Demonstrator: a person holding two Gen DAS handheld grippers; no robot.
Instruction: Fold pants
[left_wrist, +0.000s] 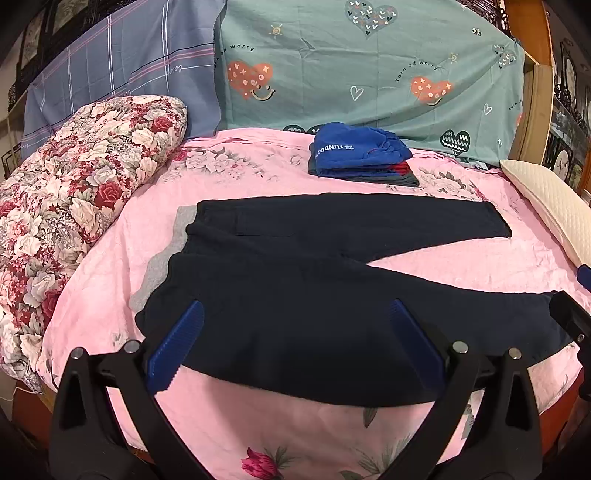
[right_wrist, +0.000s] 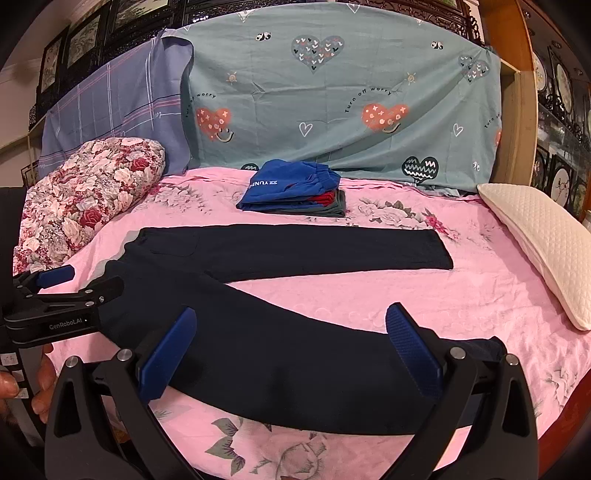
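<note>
Above the dark pants (left_wrist: 295, 295), left gripper (left_wrist: 295, 332) and right gripper (right_wrist: 291, 339), both spread wide, empty

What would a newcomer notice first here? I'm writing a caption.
Dark pants spread flat across the pink bedspread, legs splayed apart. Behind them sits a folded blue garment on a small stack, a floral quilt at the left. Both tongs, left and right, hover open above the near leg.
</note>
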